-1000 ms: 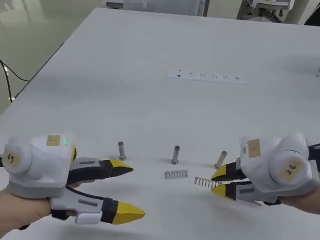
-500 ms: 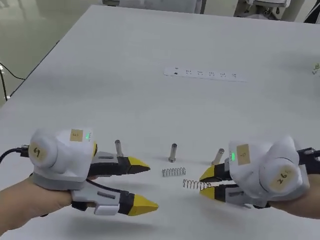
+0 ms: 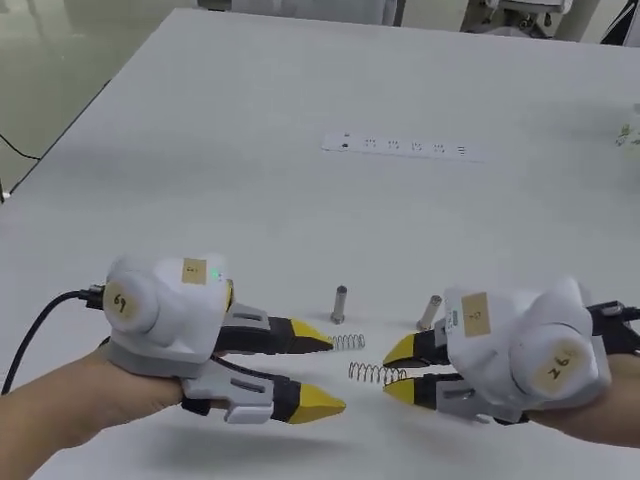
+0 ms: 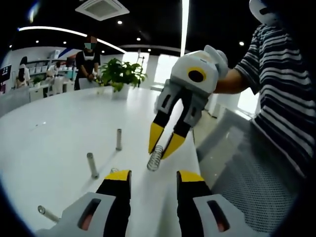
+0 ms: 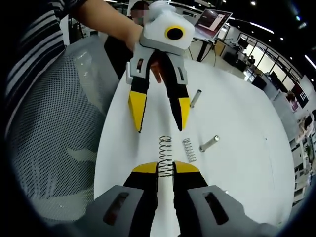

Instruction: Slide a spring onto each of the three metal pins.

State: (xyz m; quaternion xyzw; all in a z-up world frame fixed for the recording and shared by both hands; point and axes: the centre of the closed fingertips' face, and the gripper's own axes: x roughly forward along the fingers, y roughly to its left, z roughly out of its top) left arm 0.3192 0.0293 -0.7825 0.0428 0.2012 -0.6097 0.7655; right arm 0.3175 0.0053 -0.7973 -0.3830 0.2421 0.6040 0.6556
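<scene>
My right gripper [image 3: 392, 370] is shut on one end of a small steel spring [image 3: 366, 373], which sticks out to the left just above the white table. My left gripper [image 3: 325, 372] faces it, open, with its yellow tips close on either side of the spring's free end. A second spring [image 3: 348, 342] lies on the table behind them. Two short metal pins [image 3: 339, 303] [image 3: 430, 312] stand upright just beyond. In the left gripper view three pins [image 4: 118, 139] [image 4: 92, 164] [image 4: 47, 213] show left of the held spring [image 4: 155, 158]. In the right gripper view the spring [image 5: 165, 155] rises from my shut jaws.
A white power strip [image 3: 400, 146] lies farther back on the table [image 3: 200, 150]. A black cable [image 3: 40, 320] trails from the left gripper over the near left edge. A mesh chair [image 5: 54, 123] and a person in a striped shirt [image 4: 276, 89] are at the near side.
The left gripper has moved right and the right gripper, still holding the spring, has moved left, so their tips nearly meet. The left gripper now covers the leftmost pin in the head view.
</scene>
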